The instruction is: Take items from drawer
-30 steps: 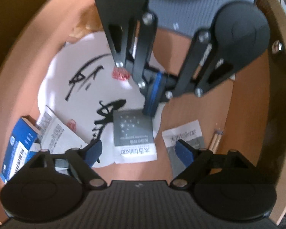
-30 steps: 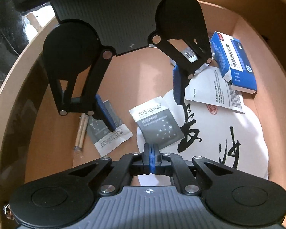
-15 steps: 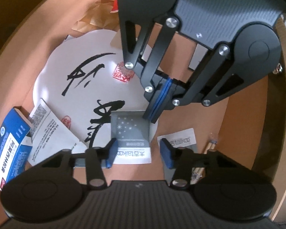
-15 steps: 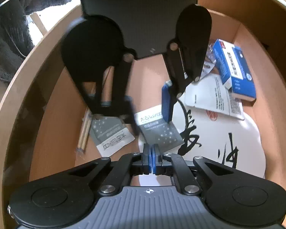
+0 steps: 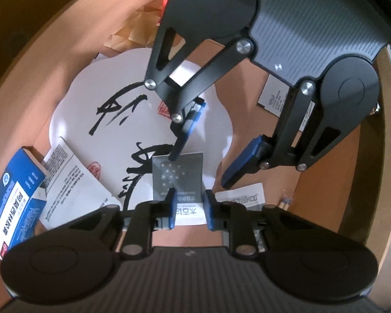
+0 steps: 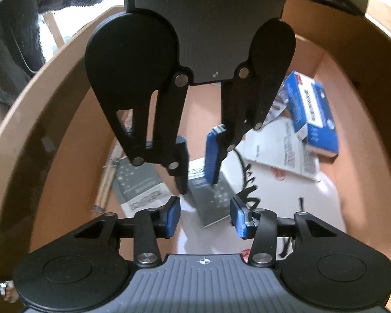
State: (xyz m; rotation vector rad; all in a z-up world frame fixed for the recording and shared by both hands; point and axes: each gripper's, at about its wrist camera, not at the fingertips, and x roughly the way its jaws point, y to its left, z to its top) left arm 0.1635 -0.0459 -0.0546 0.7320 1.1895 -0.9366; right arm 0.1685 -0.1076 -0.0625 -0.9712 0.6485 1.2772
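The left gripper (image 5: 189, 208), jaws parted, straddles the grey sachet (image 5: 178, 176) at lower centre; the right gripper (image 6: 204, 215), also spread, hovers opposite over the drawer (image 5: 73, 52).

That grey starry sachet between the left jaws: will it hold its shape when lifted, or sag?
The grey sachet looks thin and flat, so it will probably sag. It likely weighs little. Lying flush on the round paper, it may slide instead of lifting.
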